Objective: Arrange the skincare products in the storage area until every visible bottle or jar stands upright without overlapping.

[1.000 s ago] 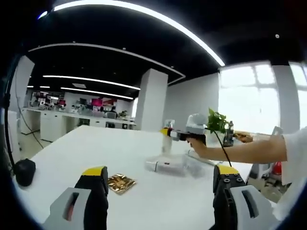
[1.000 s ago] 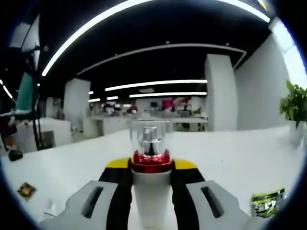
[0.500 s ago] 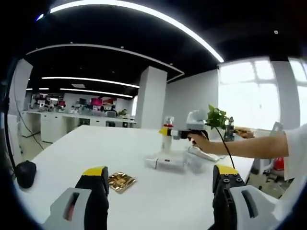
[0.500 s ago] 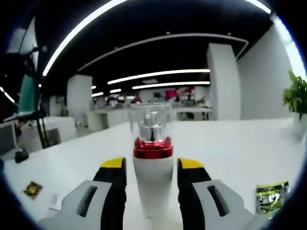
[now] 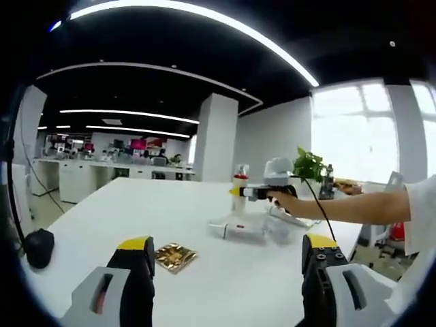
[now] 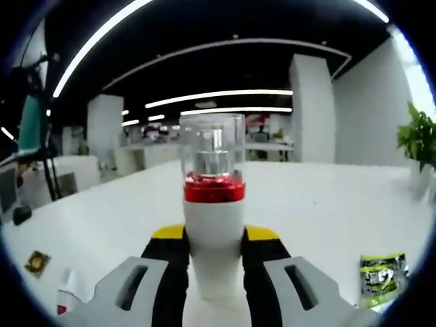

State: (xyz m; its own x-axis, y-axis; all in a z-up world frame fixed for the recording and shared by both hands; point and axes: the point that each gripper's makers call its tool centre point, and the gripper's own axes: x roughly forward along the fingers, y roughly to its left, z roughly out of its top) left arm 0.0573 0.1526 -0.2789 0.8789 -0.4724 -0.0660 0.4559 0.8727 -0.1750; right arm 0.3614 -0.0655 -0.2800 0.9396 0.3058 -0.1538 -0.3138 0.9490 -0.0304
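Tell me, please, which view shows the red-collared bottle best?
The right gripper view: the bottle stands upright and close between the right gripper jaws, clear cap and red collar plain. The left gripper view shows it small and far, at that gripper's tip.

Left tongs (image 5: 228,262) gape over the white table (image 5: 102,218); beyond, right tongs (image 5: 240,193) grip an upright bottle (image 5: 239,193).

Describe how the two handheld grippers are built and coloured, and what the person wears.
Each gripper, left and right, has two grey jaws with slotted sides, black inner faces and yellow tips. Seen from the left gripper view, the right one has a black handle trailing a dark cable. The person wears a white short sleeve.
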